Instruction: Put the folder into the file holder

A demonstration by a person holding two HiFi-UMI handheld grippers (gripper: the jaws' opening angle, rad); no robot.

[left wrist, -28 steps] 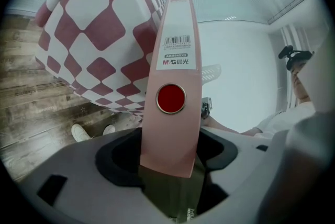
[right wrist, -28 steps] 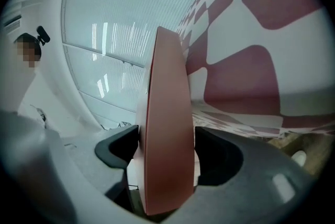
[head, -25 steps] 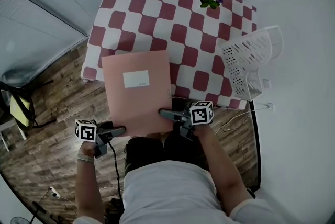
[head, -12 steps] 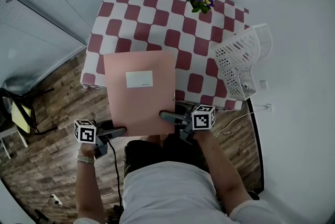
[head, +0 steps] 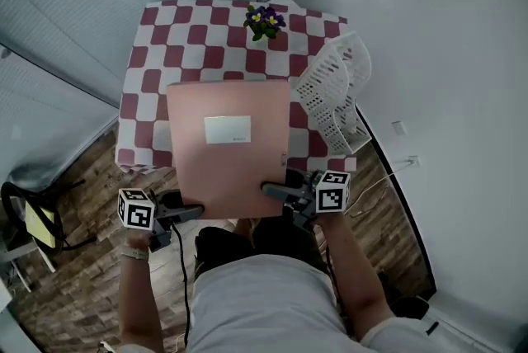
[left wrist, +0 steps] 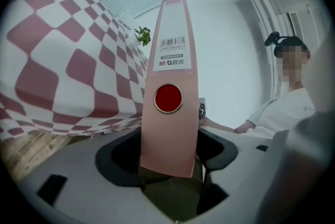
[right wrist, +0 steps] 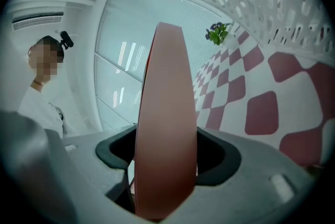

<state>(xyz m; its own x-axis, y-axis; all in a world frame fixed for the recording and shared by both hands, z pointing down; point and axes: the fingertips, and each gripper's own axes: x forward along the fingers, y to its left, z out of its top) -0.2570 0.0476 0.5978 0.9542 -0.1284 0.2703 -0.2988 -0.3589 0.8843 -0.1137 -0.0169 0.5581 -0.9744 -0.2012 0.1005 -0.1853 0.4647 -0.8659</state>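
A pink folder (head: 229, 147) with a white label is held up flat in front of me, over the near edge of the checkered table (head: 157, 38). My left gripper (head: 195, 213) is shut on its near left corner. In the left gripper view the spine (left wrist: 170, 60) with its red dot stands between the jaws of that gripper (left wrist: 168, 149). My right gripper (head: 269, 190) holds the near right edge; its jaws have just been closing, and in the right gripper view the folder (right wrist: 165, 97) fills the gap of this gripper (right wrist: 165, 155). The white mesh file holder (head: 330, 91) stands at the table's right edge, right of the folder.
A small pot of purple and yellow flowers (head: 264, 20) stands at the table's far side. A dark chair (head: 33, 219) is on the wood floor at the left. White walls close in on the right and behind the table.
Both grippers have risen and carried the folder up and farther over the table. It now hides more of the cloth, and its right edge lies closer to the file holder.
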